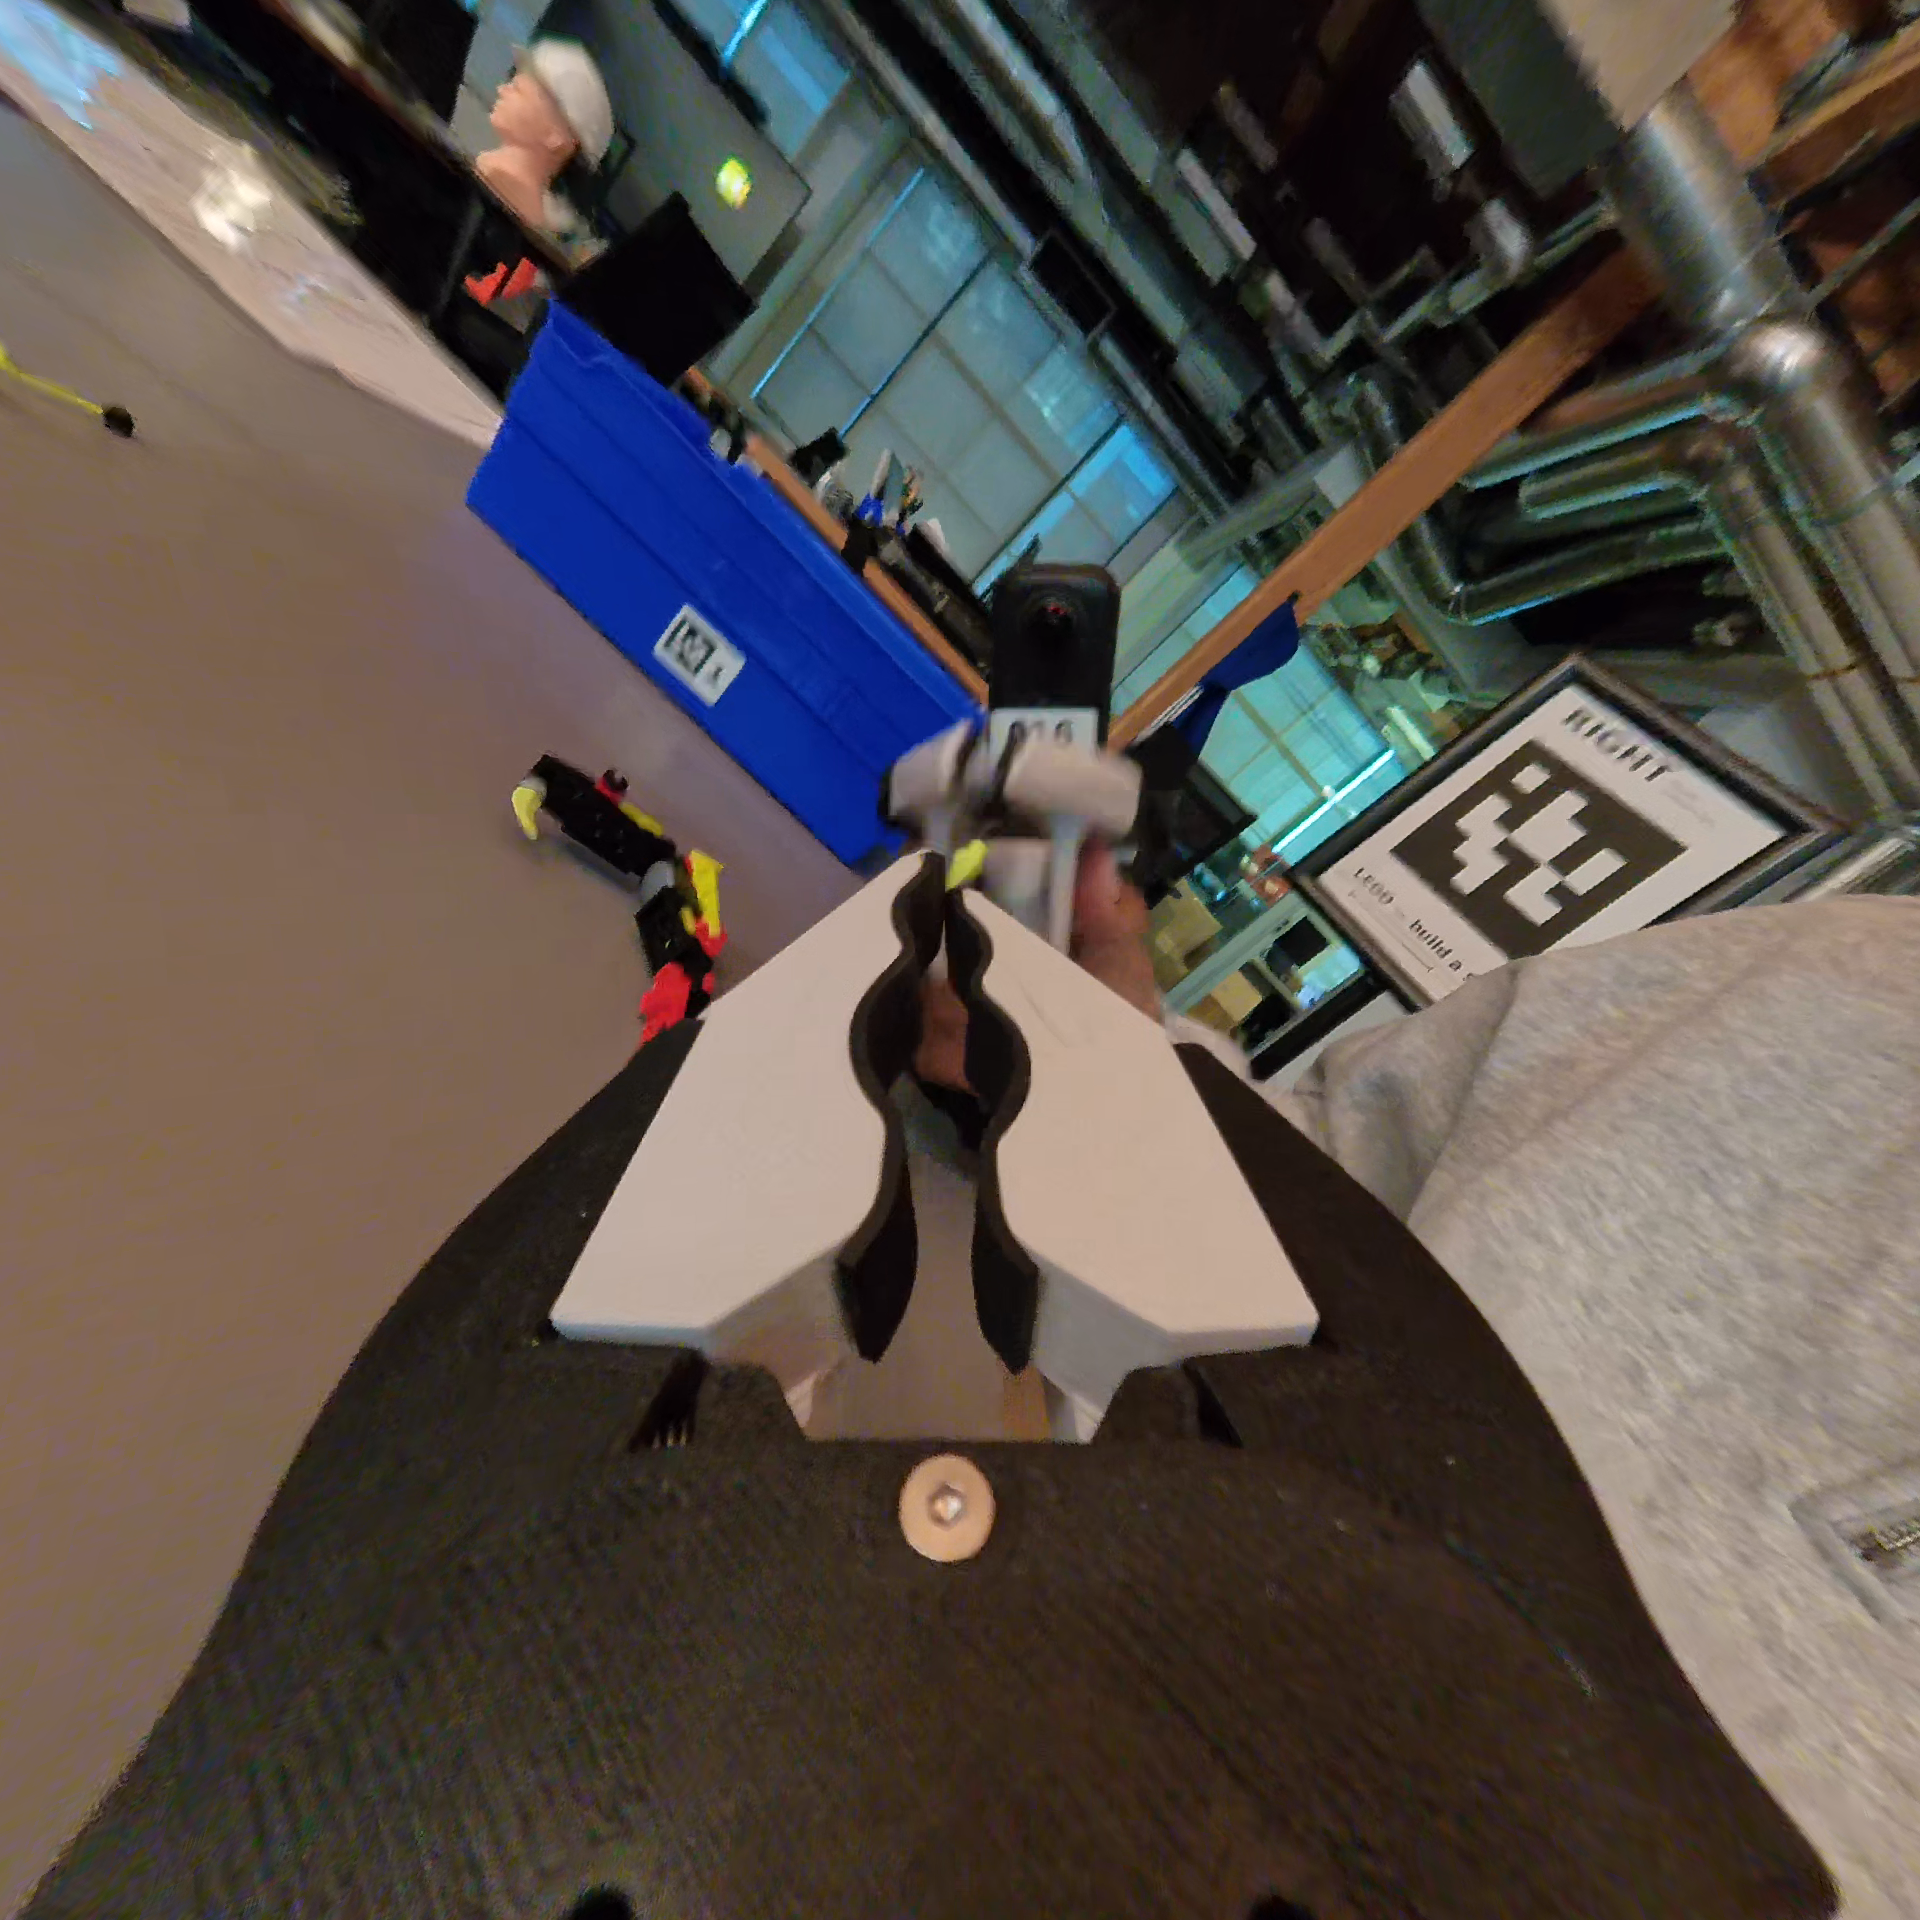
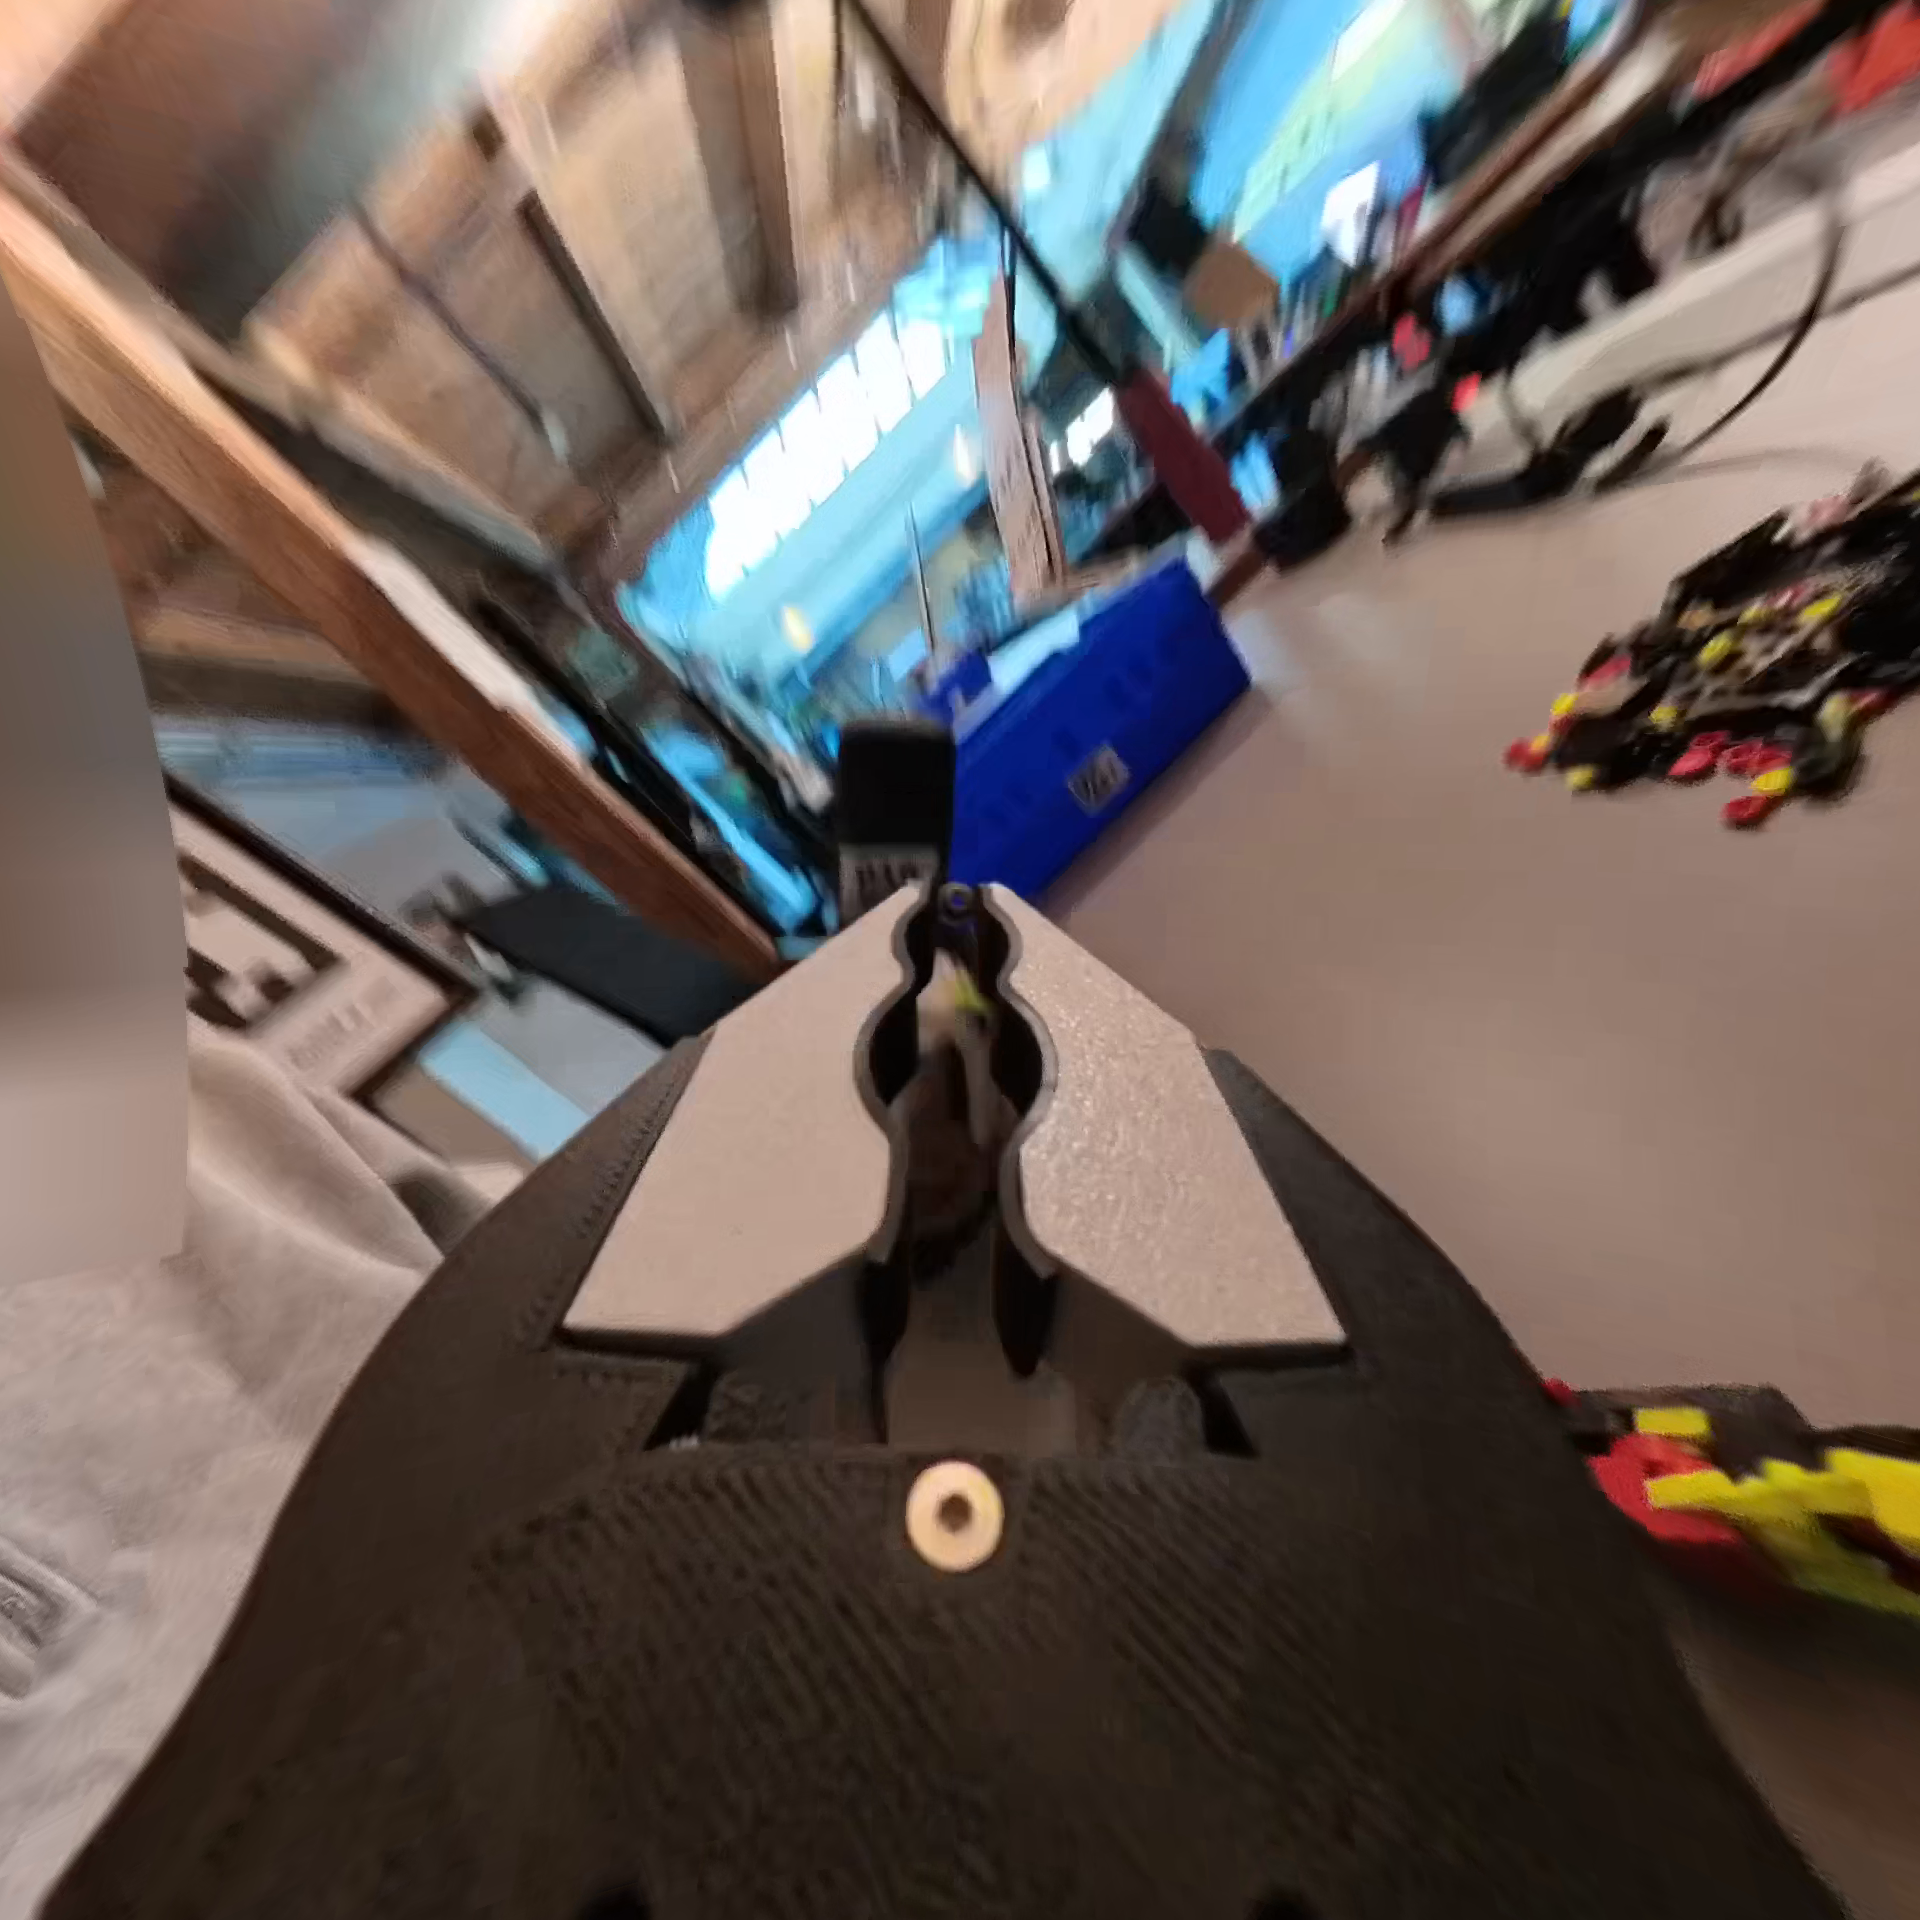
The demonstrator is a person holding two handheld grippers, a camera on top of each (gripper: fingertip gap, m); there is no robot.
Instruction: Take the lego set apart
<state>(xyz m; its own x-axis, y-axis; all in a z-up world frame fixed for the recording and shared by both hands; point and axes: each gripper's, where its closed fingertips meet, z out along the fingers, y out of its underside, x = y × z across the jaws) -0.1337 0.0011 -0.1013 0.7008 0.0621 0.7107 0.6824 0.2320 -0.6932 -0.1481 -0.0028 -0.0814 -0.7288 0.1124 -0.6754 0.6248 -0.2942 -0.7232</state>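
Observation:
My left gripper (image 1: pixel 940 878) and right gripper (image 2: pixel 954 896) are raised off the table and meet tip to tip. Both are shut on a small lego piece with a yellow-green part (image 1: pixel 966 862), which also shows between the right jaws (image 2: pixel 971 997). Most of the piece is hidden. The right gripper (image 1: pixel 1013 795) faces the left wrist view. A black, yellow and red lego limb (image 1: pixel 634 873) lies on the table (image 1: pixel 260 831). The right wrist view, which is blurred, shows a larger black lego body (image 2: pixel 1756 665) on the table and another black, red and yellow chunk (image 2: pixel 1766 1507) close by.
A blue bin (image 1: pixel 707 623) stands at the far edge of the table and also shows in the right wrist view (image 2: pixel 1091 748). A grey sleeve (image 1: pixel 1662 1299) fills the right side. A framed marker board (image 1: pixel 1538 831) stands behind. My two grippers' fingertips are within a few centimetres of each other.

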